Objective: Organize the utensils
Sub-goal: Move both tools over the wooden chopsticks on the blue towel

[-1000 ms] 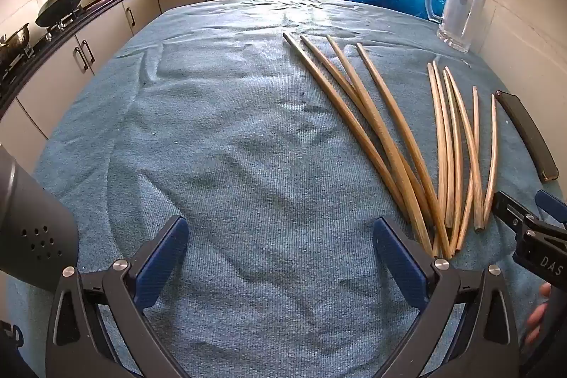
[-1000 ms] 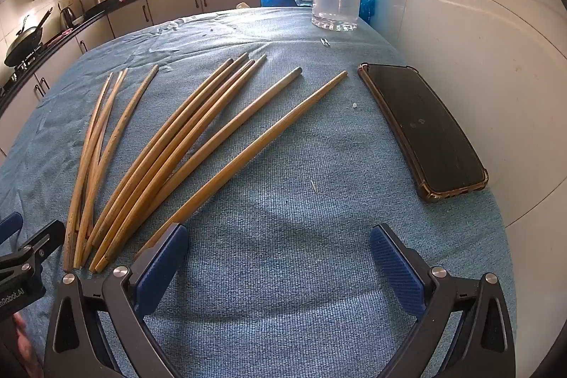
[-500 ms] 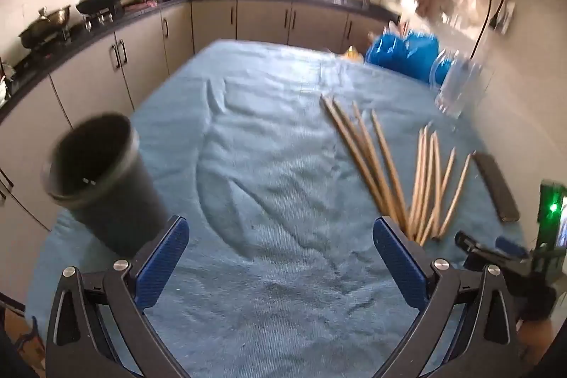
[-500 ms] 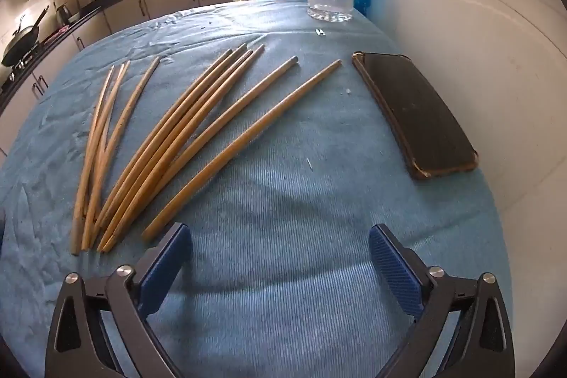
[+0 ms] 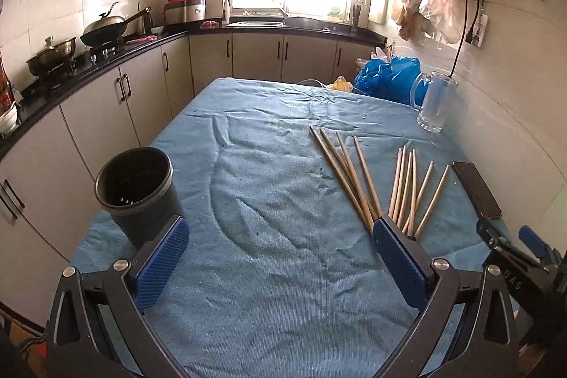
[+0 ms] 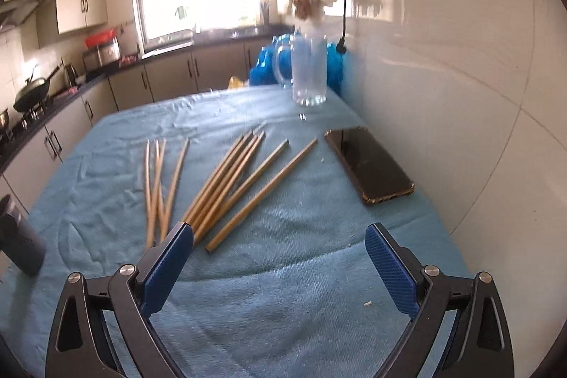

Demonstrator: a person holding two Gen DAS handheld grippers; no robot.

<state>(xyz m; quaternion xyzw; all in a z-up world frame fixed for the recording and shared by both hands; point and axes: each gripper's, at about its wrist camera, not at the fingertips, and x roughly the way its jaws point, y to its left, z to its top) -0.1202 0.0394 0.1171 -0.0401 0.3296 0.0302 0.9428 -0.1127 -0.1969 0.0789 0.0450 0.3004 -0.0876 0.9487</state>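
Observation:
Several wooden chopsticks [image 5: 349,172] lie in two loose bunches on the blue cloth; the right wrist view shows them too [image 6: 230,183]. A black perforated utensil holder [image 5: 136,192] stands upright at the table's left front; its side shows at the left edge of the right wrist view [image 6: 17,236]. My left gripper [image 5: 280,257] is open and empty above the cloth, the holder just beyond its left finger. My right gripper [image 6: 280,261] is open and empty, raised above the near ends of the chopsticks. It also shows in the left wrist view [image 5: 514,250].
A black phone [image 6: 368,163] lies by the right wall. A glass mug [image 6: 308,73] and a blue plastic bag [image 5: 386,78] stand at the far right. Cabinets and a stove with pans [image 5: 102,30] run along the left. The wall bounds the table's right side.
Both grippers have risen and pulled back from the table, so the views are wider. The black holder has come into the left wrist view. The chopsticks have not moved.

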